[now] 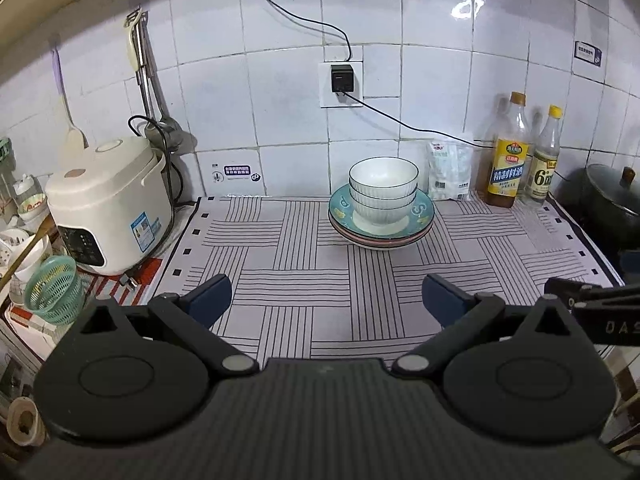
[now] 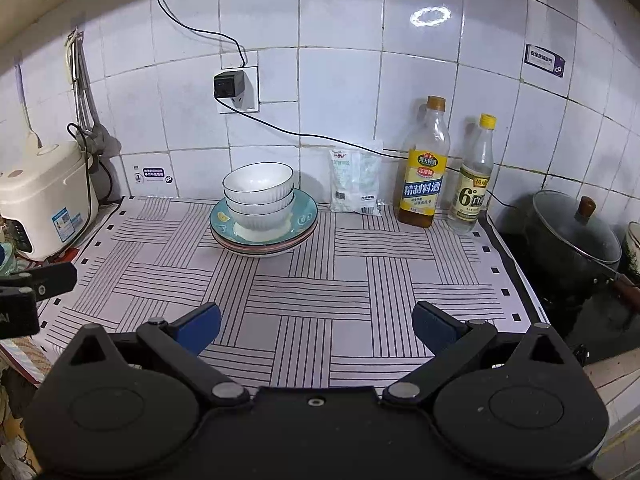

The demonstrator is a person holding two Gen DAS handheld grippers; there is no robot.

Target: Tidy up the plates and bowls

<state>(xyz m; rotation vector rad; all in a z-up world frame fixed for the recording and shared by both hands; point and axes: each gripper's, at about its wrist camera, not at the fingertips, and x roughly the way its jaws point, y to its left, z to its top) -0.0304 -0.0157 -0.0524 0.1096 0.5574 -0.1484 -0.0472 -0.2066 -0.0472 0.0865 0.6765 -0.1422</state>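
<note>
Three white ribbed bowls (image 1: 383,190) are nested and stand on a stack of plates (image 1: 420,216) with a teal one on top, at the back of the striped mat near the tiled wall. The same bowls (image 2: 259,196) and plates (image 2: 304,216) show in the right wrist view. My left gripper (image 1: 326,300) is open and empty, low over the mat's front, well short of the stack. My right gripper (image 2: 316,330) is open and empty, also at the front, to the right of the stack. Part of the right gripper (image 1: 600,308) shows at the left view's right edge.
A white rice cooker (image 1: 108,204) stands at the left with a green basket (image 1: 54,290) in front. A white packet (image 2: 354,180) and two bottles (image 2: 424,164) stand by the wall at the right. A lidded dark pot (image 2: 572,236) sits on the stove at far right.
</note>
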